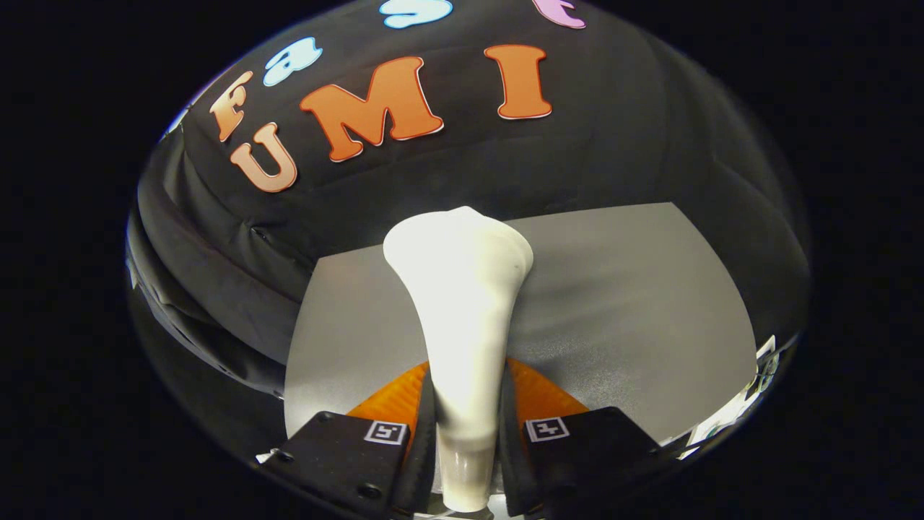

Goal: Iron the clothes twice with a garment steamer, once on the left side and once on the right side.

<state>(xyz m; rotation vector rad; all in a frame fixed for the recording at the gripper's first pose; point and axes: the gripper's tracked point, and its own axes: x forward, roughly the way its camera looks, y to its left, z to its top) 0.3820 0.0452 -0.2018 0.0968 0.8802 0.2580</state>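
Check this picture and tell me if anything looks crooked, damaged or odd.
Nothing stands out. The gripper is shut on the white steamer, both fingers pressing its narrow neck, with the wide head ahead of them over the grey table. No clothes can be seen near the steamer.

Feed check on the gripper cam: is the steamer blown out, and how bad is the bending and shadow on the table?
Gripper view: the white garment steamer, clamped between the gripper fingers, is overexposed along its neck, with little surface detail; the fisheye bows the grey table edges; a soft shadow falls on the table just right of the steamer head; focus looks even, with no motion blur.
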